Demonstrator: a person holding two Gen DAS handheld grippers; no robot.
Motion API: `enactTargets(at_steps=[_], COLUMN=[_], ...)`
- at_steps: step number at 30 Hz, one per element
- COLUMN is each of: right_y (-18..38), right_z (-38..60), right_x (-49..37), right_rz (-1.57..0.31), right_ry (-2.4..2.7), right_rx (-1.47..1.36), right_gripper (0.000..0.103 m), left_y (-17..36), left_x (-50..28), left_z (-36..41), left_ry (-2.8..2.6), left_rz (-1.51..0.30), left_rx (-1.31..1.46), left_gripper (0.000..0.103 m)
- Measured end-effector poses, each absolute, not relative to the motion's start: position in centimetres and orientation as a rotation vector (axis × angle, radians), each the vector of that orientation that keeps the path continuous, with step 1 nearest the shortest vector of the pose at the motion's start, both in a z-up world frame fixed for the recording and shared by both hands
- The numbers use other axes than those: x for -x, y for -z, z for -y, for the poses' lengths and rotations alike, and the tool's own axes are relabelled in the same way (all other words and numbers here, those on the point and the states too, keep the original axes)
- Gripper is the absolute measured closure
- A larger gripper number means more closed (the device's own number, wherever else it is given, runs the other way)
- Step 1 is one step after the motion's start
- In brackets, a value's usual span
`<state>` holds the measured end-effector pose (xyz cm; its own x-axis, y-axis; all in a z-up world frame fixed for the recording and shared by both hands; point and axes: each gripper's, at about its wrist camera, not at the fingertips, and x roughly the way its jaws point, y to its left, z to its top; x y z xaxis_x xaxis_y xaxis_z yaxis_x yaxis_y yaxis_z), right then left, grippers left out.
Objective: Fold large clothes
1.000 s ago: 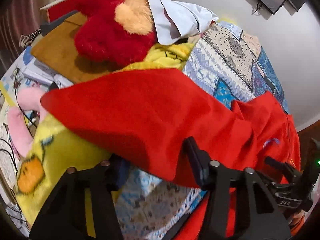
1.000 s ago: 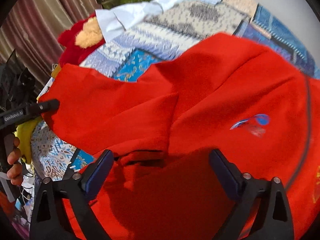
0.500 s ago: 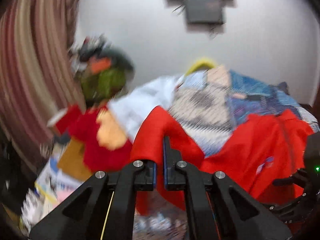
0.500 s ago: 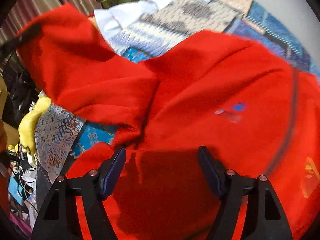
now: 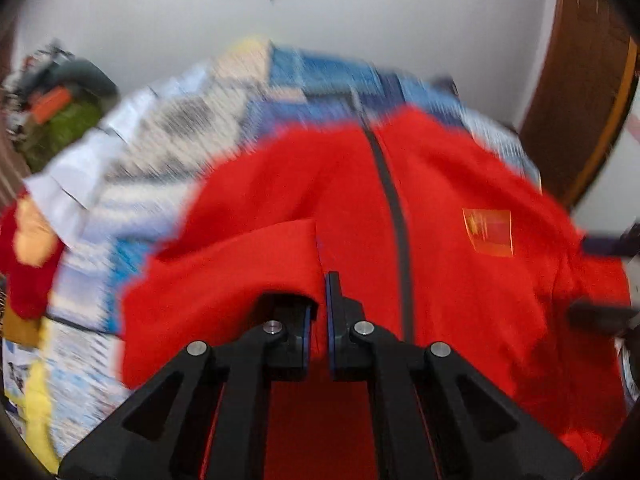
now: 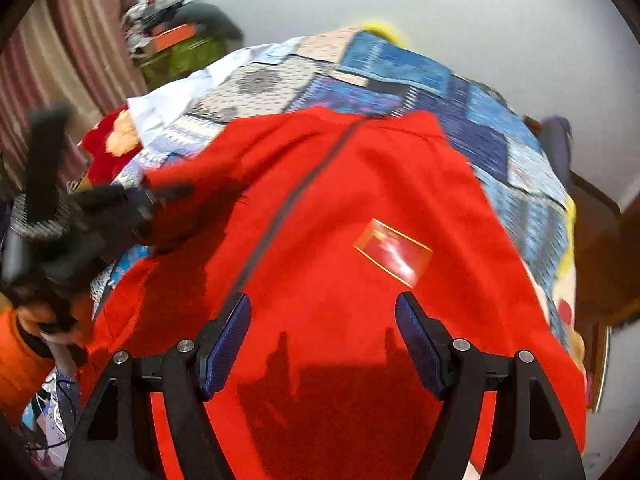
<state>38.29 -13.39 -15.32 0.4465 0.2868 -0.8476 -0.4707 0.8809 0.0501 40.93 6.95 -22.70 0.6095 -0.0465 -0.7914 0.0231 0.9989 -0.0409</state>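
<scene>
A large red jacket (image 5: 460, 208) with a dark zip down its middle and a flag patch (image 5: 488, 232) lies spread on a patterned blue and white bedspread (image 5: 188, 128). My left gripper (image 5: 322, 280) is shut on a fold of the jacket's left part, which drapes over its left finger. In the right wrist view the jacket (image 6: 360, 208) fills the middle, with the patch (image 6: 394, 254) on it. My right gripper (image 6: 323, 320) is open and empty just above the jacket's near part. The left gripper (image 6: 160, 196) shows there at the left, blurred, holding red cloth.
A red and orange plush toy (image 6: 112, 140) and a white cloth (image 6: 160, 108) lie at the bed's far left. A cluttered pile (image 6: 176, 36) stands by striped curtains (image 6: 80, 60). A white wall is behind the bed. A brown wooden door frame (image 5: 588, 92) is at the right.
My left gripper closed on the red cloth, lifted it and carried it rightward over the jacket's body. My right gripper stayed open and shifted along the jacket toward the flag patch.
</scene>
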Motion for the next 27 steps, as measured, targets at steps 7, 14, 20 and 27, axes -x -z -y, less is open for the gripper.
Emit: enactTargets(at_steps=[7, 14, 20, 27], right_y=[15.3, 14.8, 14.8, 15.9], right_z=[15.7, 14.1, 10.7, 8.5], right_x=[-37.0, -36.4, -35.8, -35.3], right_rz=[-1.012, -1.008, -1.006, -1.005], right_ry=[-0.458, -0.493, -0.54, -0.566], right_rx=[0.161, 0.162, 0.187, 0.215], right_gripper=[0.03, 0.03, 0.029, 0.029], left_y=[27.2, 22.5, 18.5, 22.8], left_x=[-39.6, -35.0, -32.2, -35.3], left_z=[-4.1, -7.0, -13.8, -20.9], left_ry=[0.092, 0.127, 0.031, -0.073], left_rz=[-1.046, -0.984, -0.873, -1.019], left_rx=[-0.049, -0.015, 0.064, 0.206], left_gripper=[0.085, 0.034, 0.016, 0.016])
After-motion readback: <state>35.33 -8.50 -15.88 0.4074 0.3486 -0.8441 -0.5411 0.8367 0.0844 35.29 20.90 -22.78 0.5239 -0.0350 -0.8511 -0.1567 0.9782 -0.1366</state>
